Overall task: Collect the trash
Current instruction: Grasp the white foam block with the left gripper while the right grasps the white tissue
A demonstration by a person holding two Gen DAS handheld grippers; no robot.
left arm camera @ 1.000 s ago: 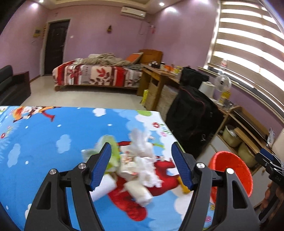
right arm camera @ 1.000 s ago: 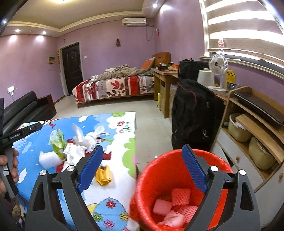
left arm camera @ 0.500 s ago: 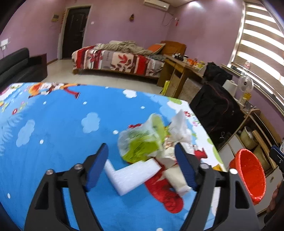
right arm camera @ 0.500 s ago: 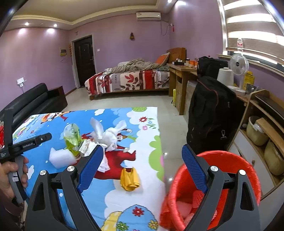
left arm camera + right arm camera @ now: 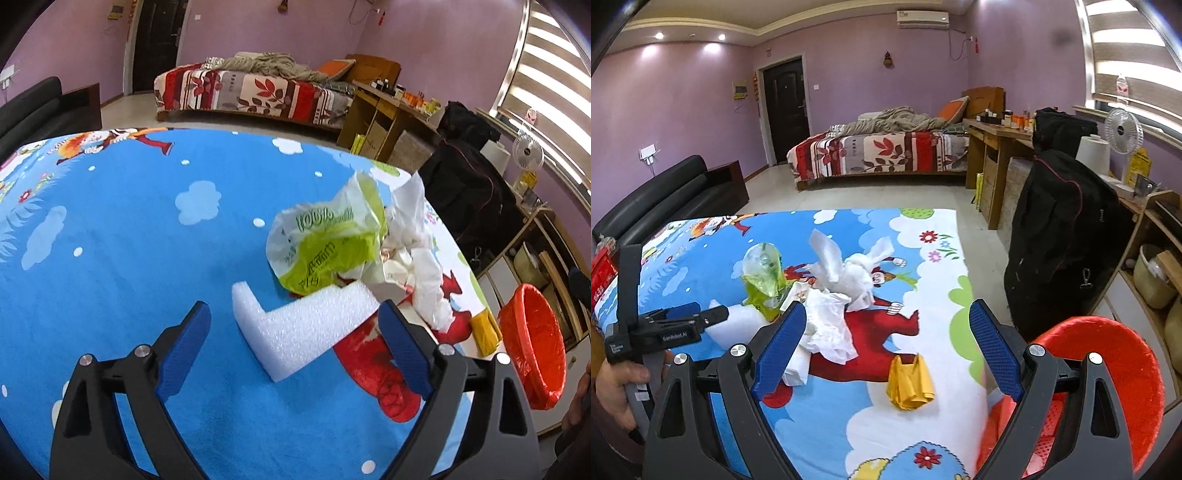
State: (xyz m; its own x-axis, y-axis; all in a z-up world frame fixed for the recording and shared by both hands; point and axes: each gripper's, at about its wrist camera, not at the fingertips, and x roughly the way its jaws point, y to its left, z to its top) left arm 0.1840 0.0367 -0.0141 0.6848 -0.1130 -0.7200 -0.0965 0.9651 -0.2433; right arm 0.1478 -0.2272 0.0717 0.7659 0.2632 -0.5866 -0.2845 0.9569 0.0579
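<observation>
The left gripper (image 5: 293, 349) hung low over the worktop (image 5: 110, 229) with its jaws wide apart and empty, straddling the white foam block (image 5: 303, 325), which lay flat on the cartoon cloth just beside the heap of trash. The right gripper (image 5: 886, 347), jaws likewise apart and holding nothing, hovered near the worktop's edge above the yellow wrapper (image 5: 910, 380). The likeliest slip was a poor bite on the foam: it was an L-shaped, springy piece lying at an angle to the jaws, so a closing pinch could catch only a corner and let it twist out. The green plastic bag (image 5: 325, 243) rested against the foam's far end, and the crumpled tissues (image 5: 424, 273) touched the bag, so lifting the block might drag light scraps across the cloth or off the edge. The left view showed that contact between foam and bag closely. The right view showed what the left could not: the red bin (image 5: 1108, 369) sitting just below the worktop's edge, and the yellow wrapper lying well apart from the pile.
</observation>
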